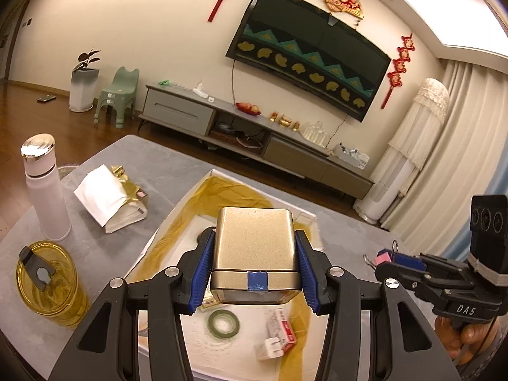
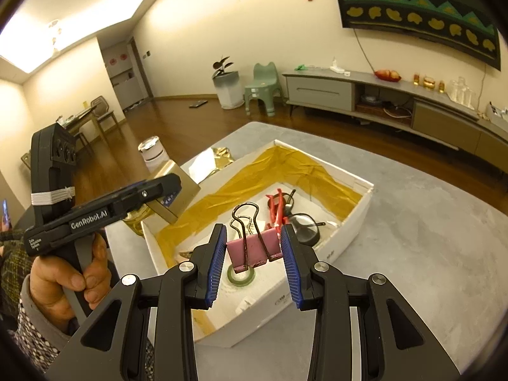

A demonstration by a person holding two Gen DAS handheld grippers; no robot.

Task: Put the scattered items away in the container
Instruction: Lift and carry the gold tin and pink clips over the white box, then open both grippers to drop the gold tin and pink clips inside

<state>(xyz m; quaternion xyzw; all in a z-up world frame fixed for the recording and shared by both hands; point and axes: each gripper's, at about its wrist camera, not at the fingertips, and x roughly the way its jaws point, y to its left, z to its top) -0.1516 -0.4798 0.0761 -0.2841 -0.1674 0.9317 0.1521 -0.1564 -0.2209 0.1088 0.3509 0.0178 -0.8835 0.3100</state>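
Note:
My left gripper (image 1: 254, 240) is shut on a gold tin (image 1: 253, 222) with a blue tape patch, held above the white box (image 1: 176, 210) lined with gold cloth. Under it in the box lie a green tape roll (image 1: 223, 319), a small red-and-white carton (image 1: 283, 327) and a white plug (image 1: 269, 347). My right gripper (image 2: 254, 229) is shut on a pink binder clip (image 2: 254, 249), hanging over the near part of the box (image 2: 349, 222). Red-handled pliers (image 2: 275, 204) and a black round lens (image 2: 303, 227) lie further in. The left gripper (image 2: 165, 192) with the tin (image 2: 182, 179) hovers at the box's left edge.
On the grey table (image 1: 343, 231), left of the box, stand a pale pink bottle (image 1: 44, 190), a yellow tumbler (image 1: 52, 285) and a gold tissue pack (image 1: 111, 197). A person's hand (image 2: 63, 273) grips the left handle. A TV cabinet (image 1: 254, 127) stands beyond the table.

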